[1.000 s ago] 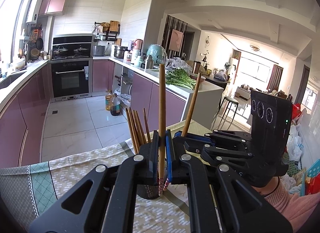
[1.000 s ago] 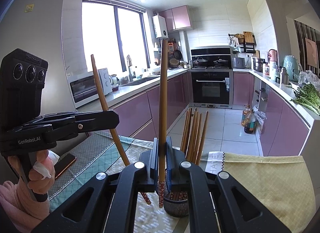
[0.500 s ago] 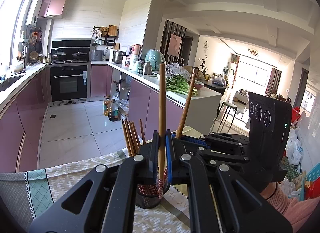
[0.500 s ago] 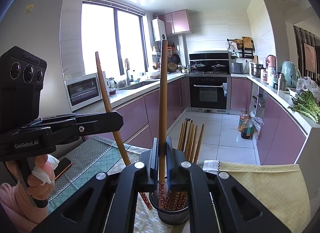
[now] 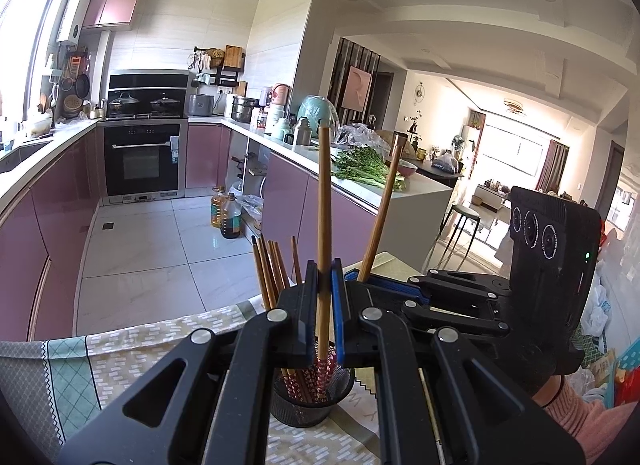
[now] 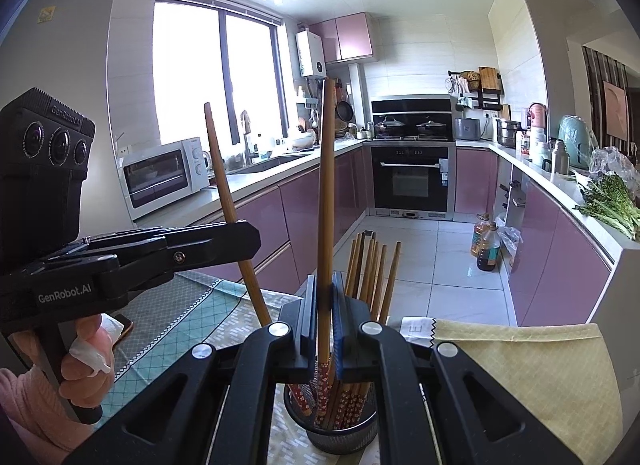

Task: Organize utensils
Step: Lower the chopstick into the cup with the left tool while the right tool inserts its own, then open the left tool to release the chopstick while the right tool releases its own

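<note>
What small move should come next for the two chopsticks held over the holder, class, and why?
Probably open the left hand-held gripper and let its chopstick drop. Its patterned tip already sits inside the mesh holder among the other chopsticks. The right hand-held gripper holds its own chopstick upright over the holder, so it could follow.

Chopsticks (image 6: 370,265) are stood in a mesh holder (image 6: 340,439) on the counter (image 6: 192,321). A yellow cloth (image 6: 520,369) is spread to its right.
</note>
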`<state>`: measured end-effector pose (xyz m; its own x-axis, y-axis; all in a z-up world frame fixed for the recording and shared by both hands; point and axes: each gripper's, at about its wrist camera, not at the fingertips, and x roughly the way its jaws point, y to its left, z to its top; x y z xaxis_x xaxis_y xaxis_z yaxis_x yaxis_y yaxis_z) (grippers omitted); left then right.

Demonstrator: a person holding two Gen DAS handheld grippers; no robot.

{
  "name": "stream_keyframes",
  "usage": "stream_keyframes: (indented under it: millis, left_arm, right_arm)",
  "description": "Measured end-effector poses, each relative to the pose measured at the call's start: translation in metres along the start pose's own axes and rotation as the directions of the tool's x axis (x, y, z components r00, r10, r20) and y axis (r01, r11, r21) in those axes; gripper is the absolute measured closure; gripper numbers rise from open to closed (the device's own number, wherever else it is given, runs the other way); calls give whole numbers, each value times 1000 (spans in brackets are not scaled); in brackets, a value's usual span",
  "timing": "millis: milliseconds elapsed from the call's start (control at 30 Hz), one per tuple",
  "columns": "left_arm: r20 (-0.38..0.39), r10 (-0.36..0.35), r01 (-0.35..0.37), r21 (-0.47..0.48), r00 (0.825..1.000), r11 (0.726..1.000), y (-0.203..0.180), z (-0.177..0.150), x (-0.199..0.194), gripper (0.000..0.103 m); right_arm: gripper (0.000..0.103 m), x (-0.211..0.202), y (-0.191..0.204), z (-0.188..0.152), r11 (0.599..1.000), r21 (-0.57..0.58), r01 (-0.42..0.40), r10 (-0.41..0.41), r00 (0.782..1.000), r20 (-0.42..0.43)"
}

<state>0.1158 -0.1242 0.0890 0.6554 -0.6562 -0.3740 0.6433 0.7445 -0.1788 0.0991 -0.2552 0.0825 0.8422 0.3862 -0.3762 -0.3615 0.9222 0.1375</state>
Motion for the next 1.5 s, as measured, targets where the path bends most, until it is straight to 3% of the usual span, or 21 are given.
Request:
stream_keyframes:
  millis: [900, 1500]
  left_arm:
    - [-112, 32, -29, 24, 993, 999, -4, -11, 26, 96]
    - [-210, 55, -54, 11, 976, 998, 7, -23, 53, 95]
  right_arm:
    - [97, 20, -7, -17, 1000, 13, 23, -22, 996, -83]
    - [96, 39, -16, -35, 998, 52, 22, -13, 986, -164]
